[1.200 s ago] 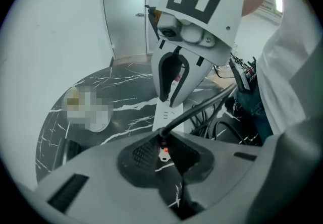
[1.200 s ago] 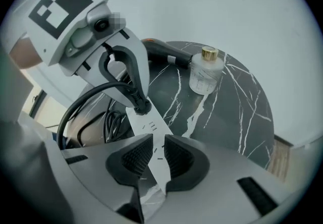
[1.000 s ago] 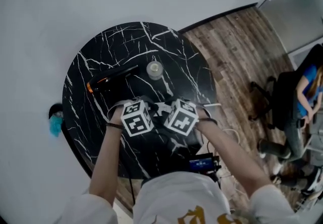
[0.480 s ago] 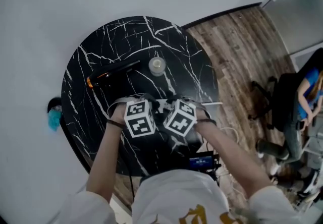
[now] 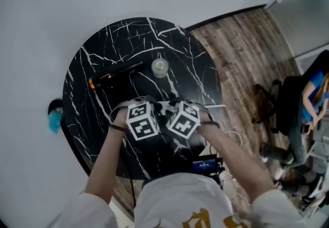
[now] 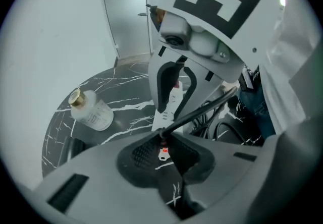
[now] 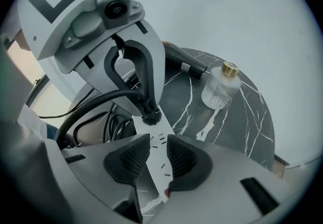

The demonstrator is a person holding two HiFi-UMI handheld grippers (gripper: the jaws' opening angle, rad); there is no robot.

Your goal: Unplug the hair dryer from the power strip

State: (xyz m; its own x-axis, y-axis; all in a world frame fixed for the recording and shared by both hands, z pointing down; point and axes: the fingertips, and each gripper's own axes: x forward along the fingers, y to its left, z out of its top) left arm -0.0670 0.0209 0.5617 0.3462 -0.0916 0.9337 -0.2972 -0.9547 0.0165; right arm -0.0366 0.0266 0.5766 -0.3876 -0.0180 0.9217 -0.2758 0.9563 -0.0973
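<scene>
left gripper (image 6: 162, 140) clamped on the plug (image 7: 150, 115), right gripper (image 7: 154, 162) clenched across the power strip (image 7: 160, 134)
nothing has been shifted over the last second: both grippers are kept in place, and the plug appears still seated in the strip. the hair dryer (image 5: 114, 76) lies well apart on the table (image 5: 103, 47). the pull is judged not yet begun.
</scene>
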